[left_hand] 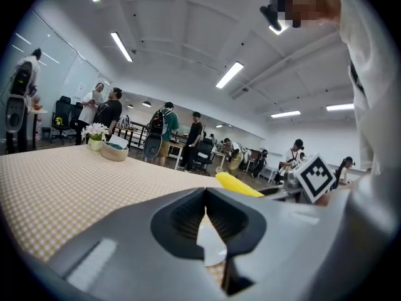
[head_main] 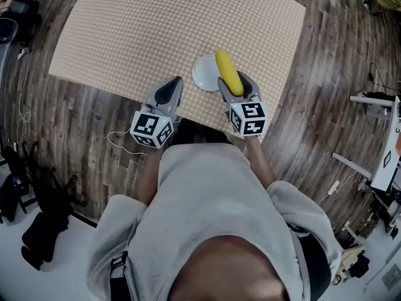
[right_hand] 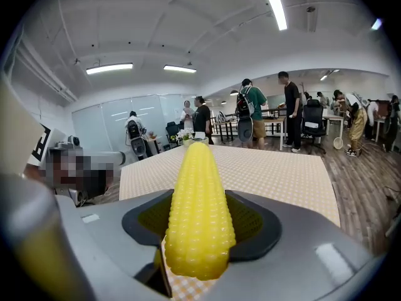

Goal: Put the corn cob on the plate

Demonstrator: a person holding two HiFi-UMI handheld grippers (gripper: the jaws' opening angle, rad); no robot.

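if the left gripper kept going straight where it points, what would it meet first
Probably the white plate, seen dead ahead between the jaws of the left gripper. It points slightly down, so it might touch the checked cloth just short of it; depth is unclear.

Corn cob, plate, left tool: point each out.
corn cob (head_main: 227, 71), head view, middle of its length.
plate (head_main: 202, 75), head view, bare left part.
left tool (head_main: 177, 84), head view, between its fingertips.

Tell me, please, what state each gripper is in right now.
Left gripper: tongs closed, nothing between them.
Right gripper: tongs closed on the corn cob.
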